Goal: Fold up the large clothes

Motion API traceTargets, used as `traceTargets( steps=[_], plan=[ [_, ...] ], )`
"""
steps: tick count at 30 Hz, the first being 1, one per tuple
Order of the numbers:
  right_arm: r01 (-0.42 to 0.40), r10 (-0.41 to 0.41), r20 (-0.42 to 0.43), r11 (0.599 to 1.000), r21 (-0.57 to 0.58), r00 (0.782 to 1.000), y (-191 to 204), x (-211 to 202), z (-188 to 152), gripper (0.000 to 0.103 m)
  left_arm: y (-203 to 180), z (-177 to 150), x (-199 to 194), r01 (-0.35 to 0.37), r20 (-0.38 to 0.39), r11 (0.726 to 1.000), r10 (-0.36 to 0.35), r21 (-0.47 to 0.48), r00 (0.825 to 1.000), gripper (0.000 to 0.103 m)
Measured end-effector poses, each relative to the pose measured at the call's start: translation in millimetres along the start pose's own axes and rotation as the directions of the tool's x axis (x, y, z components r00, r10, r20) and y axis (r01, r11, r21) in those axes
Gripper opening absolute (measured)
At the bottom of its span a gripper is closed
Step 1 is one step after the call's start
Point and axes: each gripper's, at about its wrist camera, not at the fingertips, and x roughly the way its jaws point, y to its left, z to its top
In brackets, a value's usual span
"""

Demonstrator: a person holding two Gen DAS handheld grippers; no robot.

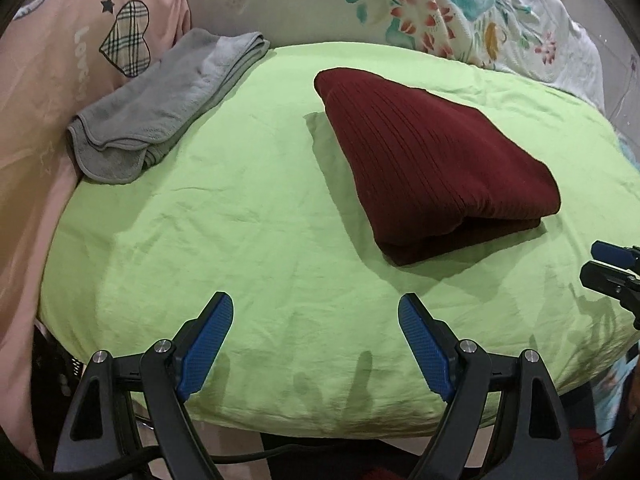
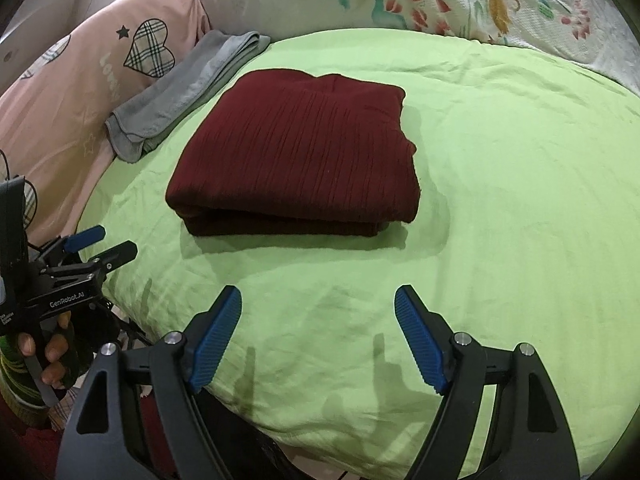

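A: Where's the maroon garment [image 2: 296,152] sitting?

B: Ahead of both sets of jaws, lying on the green sheet [image 2: 500,200] as a folded, ribbed stack. From the right gripper [image 2: 318,332] it's straight out in front and a touch toward its left finger; from the left gripper [image 1: 316,340] it lies forward and off past the right finger.

A: And the jaws?

B: Both spread wide, nothing between them — each hovers over bare sheet, well short of the cloth.

A: How do you reckon it'll handle?

B: Soft, limp knit, I'd judge — thick enough in layers to have some weight, but it'll sag and slide apart if lifted by one layer. The rib gives decent grip, not slippery.

A: Where to take hold?

B: At the near folded edge facing the jaws, pinching every layer together, one gripper toward each near corner. It looks about folded already, so any further fold would want both corners lifted evenly.

A: Anything nearby?

B: A grey towel [image 2: 180,92], beyond the left finger, apart from the garment.
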Motion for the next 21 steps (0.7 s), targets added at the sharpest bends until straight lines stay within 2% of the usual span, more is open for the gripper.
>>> traceTargets(
  steps=[4,9,21],
  plan=[
    [0.000,0.000,-0.006,1.000,0.001,1.000,-1.6,-0.3,-1.5,0.079,-2.9,0.7,-3.7,0.001,0.011,1.000,-0.001,0.006,1.000,0.085],
    [0.008,-0.008,0.000,1.000,-0.013,1.000,-1.8,-3.2,0.4,0.079,-6.3,9.1,-3.5,-0.003,-0.022,0.999,0.004,0.040,1.000,0.085],
    [-0.005,0.007,0.028,0.997,-0.077,1.000,7.0,-19.6,20.7,0.079,-2.7,34.6,-30.6,-0.038,0.031,0.998,0.037,0.042,0.999,0.086]
  ],
)
